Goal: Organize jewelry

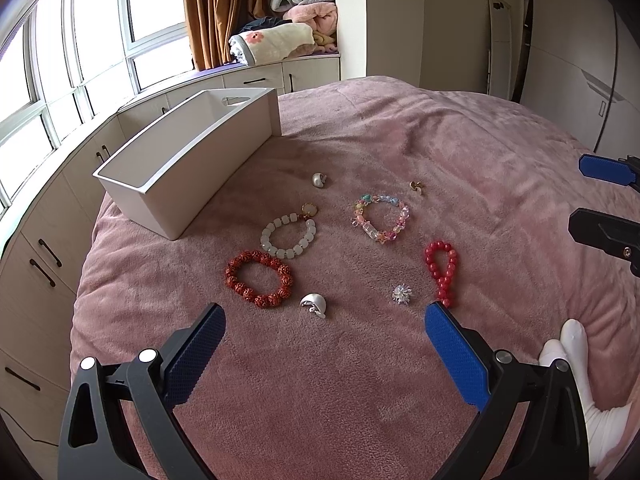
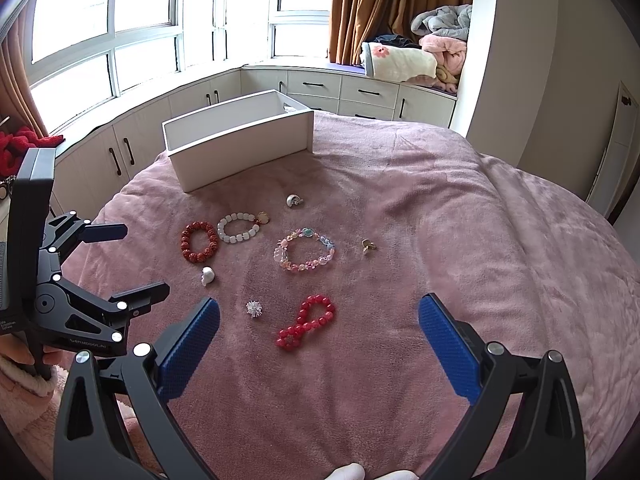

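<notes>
Jewelry lies spread on a pink blanket. There is a red-orange patterned bead bracelet, a white bead bracelet, a pastel bead bracelet, a twisted red bead bracelet, two silver shell earrings, a spiky crystal piece and a small gold earring. A white open box stands behind them. My left gripper is open and empty above the near items. My right gripper is open and empty above the red bracelet.
White drawer cabinets run under the windows behind the bed. Folded blankets lie on the window seat. The person's white socks rest at the bed's near right. The right gripper shows at the left wrist view's right edge.
</notes>
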The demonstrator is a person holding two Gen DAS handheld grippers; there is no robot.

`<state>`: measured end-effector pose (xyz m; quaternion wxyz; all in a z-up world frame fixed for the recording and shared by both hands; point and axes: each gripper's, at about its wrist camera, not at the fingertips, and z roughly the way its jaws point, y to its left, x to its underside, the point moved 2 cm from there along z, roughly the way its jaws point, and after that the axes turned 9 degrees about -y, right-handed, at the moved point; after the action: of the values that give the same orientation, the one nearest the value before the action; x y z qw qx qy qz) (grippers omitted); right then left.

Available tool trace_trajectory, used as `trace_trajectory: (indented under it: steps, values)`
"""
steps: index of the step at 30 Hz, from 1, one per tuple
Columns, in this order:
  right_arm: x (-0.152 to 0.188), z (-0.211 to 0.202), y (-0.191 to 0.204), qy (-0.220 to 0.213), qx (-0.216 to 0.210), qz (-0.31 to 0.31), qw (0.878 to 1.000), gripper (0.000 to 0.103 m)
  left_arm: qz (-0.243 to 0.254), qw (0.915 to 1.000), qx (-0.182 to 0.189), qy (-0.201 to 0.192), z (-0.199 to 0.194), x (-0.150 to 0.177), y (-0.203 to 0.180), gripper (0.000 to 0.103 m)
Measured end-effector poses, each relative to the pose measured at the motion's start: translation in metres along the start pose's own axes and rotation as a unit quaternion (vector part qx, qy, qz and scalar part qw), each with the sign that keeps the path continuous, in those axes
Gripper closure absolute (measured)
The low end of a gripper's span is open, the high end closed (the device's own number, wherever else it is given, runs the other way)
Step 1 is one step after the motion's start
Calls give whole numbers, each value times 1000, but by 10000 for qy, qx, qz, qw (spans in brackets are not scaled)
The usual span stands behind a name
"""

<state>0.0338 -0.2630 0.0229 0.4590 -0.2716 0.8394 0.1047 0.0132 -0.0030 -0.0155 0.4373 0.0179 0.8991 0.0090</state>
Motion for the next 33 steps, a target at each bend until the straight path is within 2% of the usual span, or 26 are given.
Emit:
trace_trajectory:
  steps: [8, 13, 18, 20, 24, 27, 28, 30, 33]
  values:
    - [-6, 10, -7, 20, -11, 52, 10000, 4, -111, 9998, 33, 175, 14, 6, 6, 2]
    - [-8, 28, -7, 130, -95, -109, 9998, 4, -269, 9993, 221, 156, 28, 7, 14, 2]
    - [-1, 62, -21, 309, -195, 198, 9991, 5, -264, 9996, -17, 134, 56, 13, 28, 2]
    - [5, 80, -26, 416, -231, 339, 9983, 7, -380, 9993, -2, 23, 67, 16, 37, 2]
    - [25, 113, -22, 617, -130, -100, 9980, 16, -611, 9978, 39, -255, 81, 18, 56, 2]
    - [42, 135, -19, 728, -65, -507, 9960, 24, -596, 9977, -92, -306, 86, 21, 65, 2]
    - [47, 144, -20, 809, -70, -541, 9952, 26, -615, 9976, -111, -294, 88, 22, 67, 2]
    - [57, 159, -22, 998, -99, -452, 9939, 38, -690, 9972, -76, -284, 91, 23, 71, 2]
    - [68, 171, -22, 1193, -177, -379, 9920, 43, -641, 9974, 38, -324, 93, 24, 70, 4]
